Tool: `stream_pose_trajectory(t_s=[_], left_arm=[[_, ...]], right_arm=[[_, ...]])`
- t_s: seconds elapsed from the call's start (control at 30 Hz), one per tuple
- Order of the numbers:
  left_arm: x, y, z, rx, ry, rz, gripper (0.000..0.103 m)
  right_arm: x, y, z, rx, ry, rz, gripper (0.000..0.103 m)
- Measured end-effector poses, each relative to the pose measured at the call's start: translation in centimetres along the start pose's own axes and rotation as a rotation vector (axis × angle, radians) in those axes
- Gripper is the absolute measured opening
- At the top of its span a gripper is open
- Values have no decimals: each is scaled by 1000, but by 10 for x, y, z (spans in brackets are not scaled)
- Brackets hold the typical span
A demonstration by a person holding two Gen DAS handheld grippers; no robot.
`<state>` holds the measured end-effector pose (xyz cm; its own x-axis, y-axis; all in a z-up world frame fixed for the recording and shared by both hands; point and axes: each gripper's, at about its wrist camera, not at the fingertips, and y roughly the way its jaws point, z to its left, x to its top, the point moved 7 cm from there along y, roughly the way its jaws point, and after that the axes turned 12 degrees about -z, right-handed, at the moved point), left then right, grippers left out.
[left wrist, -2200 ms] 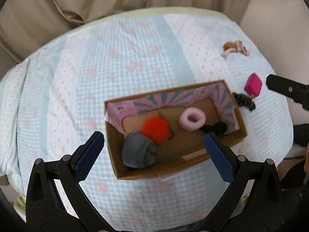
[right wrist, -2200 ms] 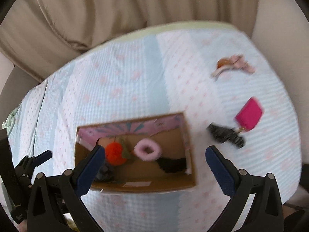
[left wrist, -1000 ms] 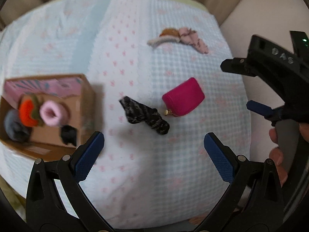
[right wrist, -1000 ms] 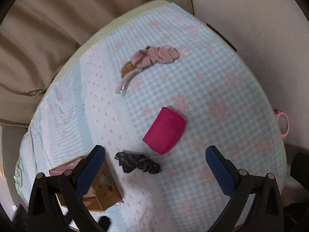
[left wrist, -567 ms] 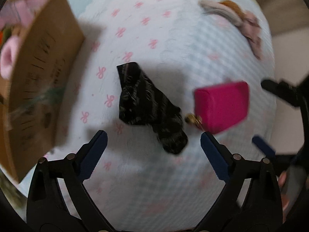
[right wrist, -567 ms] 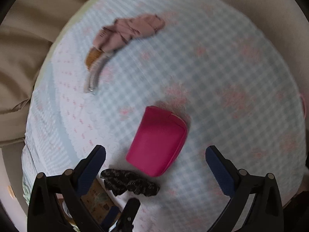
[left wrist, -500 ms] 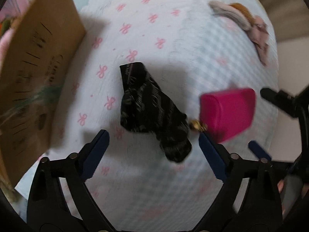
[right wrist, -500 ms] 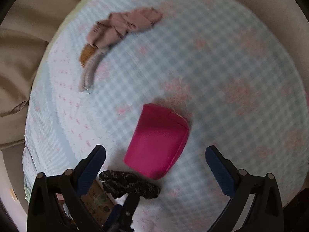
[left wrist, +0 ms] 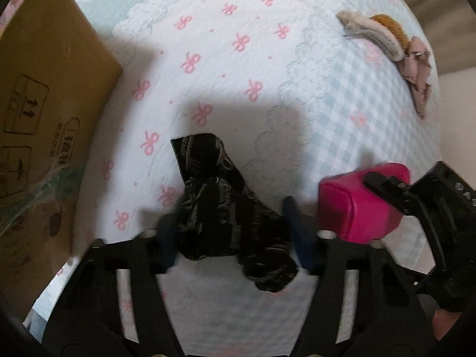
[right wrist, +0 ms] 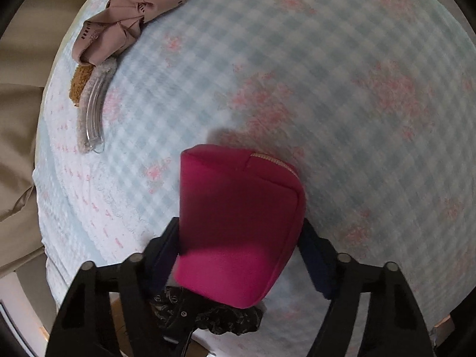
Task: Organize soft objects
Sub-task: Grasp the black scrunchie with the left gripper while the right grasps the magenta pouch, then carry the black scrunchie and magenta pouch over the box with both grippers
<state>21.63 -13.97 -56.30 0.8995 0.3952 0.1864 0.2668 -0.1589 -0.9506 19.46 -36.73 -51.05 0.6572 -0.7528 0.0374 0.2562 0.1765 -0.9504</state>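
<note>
One cardboard box stands at the left edge of the bed, which is covered by a pale blue checked quilt with pink bows. To its right lies one black patterned scrunchie, and the left gripper points down over it with its jaws closing; the scrunchie sits between the blue pads, which stand at its two sides, and whether they press it yet cannot be told for sure. Next comes one magenta zip pouch, near the scrunchie. The right gripper straddles it with jaws closing, the pads right at its sides, the pouch between them. Toward the far right corner of the bed lie three more soft pieces close together: one fuzzy grey hair clip, one brown furry piece and one dusty-pink fabric bow.
</note>
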Motion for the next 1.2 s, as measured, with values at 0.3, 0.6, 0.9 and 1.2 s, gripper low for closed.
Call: stream_pose_trajectory(t_s=[0.3, 0.6, 0.9, 1.2], left_arm=[[19, -26, -31, -28, 87, -31, 39], [23, -66, -41, -78, 161, -76, 39], [25, -149, -35, -136, 272, -171, 39], [52, -238, -12, -214, 336, -251, 39]], right_arm=[[-3, -10, -4, 8, -15, -14, 47], [-1, -48, -2, 69, -43, -69, 46], [-6, -130, 15, 139, -161, -150, 46], [-40, -220, 54, 171, -366, -233, 46]])
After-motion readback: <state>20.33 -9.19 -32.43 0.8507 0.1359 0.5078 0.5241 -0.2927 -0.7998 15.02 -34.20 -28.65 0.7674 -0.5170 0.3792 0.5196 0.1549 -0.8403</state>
